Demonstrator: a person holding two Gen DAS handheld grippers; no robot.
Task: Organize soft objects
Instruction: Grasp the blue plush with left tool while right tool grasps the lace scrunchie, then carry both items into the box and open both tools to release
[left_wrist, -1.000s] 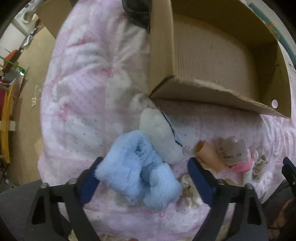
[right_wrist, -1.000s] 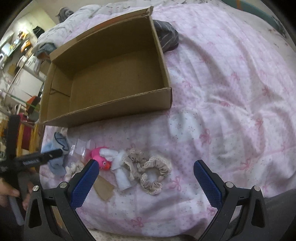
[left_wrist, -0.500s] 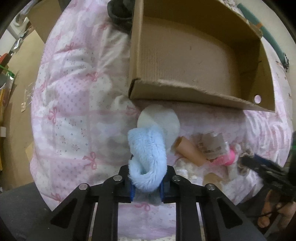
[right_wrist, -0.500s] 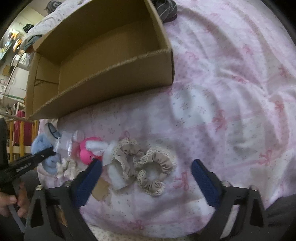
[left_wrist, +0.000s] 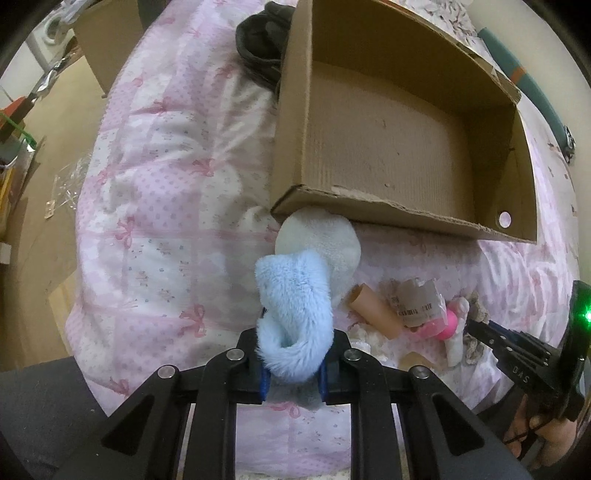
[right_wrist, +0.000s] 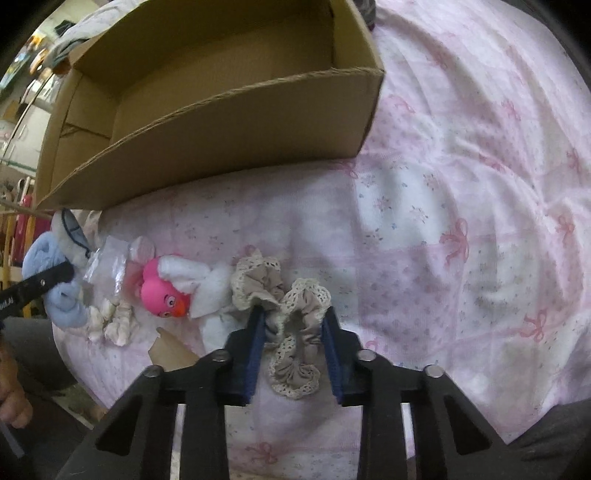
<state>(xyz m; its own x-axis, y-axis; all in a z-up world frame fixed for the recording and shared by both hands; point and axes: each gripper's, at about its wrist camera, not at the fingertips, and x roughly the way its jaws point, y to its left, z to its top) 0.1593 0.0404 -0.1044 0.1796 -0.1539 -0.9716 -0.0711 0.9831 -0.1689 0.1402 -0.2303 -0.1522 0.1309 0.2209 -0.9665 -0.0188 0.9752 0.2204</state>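
Note:
My left gripper (left_wrist: 291, 373) is shut on a fluffy blue and white plush toy (left_wrist: 295, 314), held just in front of the near wall of an open cardboard box (left_wrist: 373, 214). The plush also shows at the left of the right wrist view (right_wrist: 55, 280). My right gripper (right_wrist: 293, 332) has closed around a beige lace-edged scrunchie (right_wrist: 301, 332) lying on the pink quilt (right_wrist: 461, 221). A second beige scrunchie (right_wrist: 255, 284) lies just left of it. A pink rubber duck (right_wrist: 162, 288) with white cloth (right_wrist: 210, 284) lies further left.
A cardboard tube (left_wrist: 373, 314), a crumpled plastic bag (left_wrist: 417, 302) and a small cream scrunchie (right_wrist: 110, 321) lie between the grippers. A dark garment (left_wrist: 262, 55) lies behind the box. The bed's left edge drops to the floor (left_wrist: 33, 206).
My left gripper shut on the blue plush and lifted it toward the box. My right gripper moved down onto the beige scrunchie and its jaws closed around it.

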